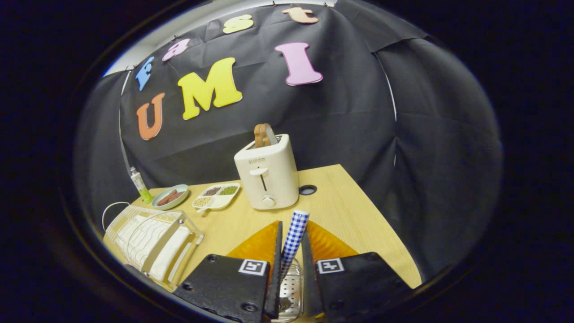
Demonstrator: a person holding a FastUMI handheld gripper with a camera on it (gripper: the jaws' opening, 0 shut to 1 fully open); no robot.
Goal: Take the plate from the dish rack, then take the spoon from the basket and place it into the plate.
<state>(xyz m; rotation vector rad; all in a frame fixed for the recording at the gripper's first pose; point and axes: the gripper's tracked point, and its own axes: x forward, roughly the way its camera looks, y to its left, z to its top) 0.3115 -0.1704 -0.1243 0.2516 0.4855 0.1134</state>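
Here the gripper (291,251) is clenched on the spoon (293,237), both fingers pressing its blue-and-white checked handle, which stands up between them and leans a little to the right. Directly below the fingers sits the perforated metal basket (289,291), so the spoon seems just lifted clear of it; its bowl end is hidden behind the fingers. The orange plate (329,244) lies flat on the desk (358,211) just beyond the fingertips, showing on both sides of them.

The spoon looks light and stiff, and the smooth handle could swivel in a two-finger pinch, so a hold low on the handle, as now, seems sensible. The plate is shallow, so the spoon may slide or clatter if dropped from a height.

Ahead, the white toaster (268,177) stands beyond the plate, with bare desk between. The dish rack (152,242) sits to the left, well apart from the plate. The desk's right edge runs near the plate, leaving less room there.
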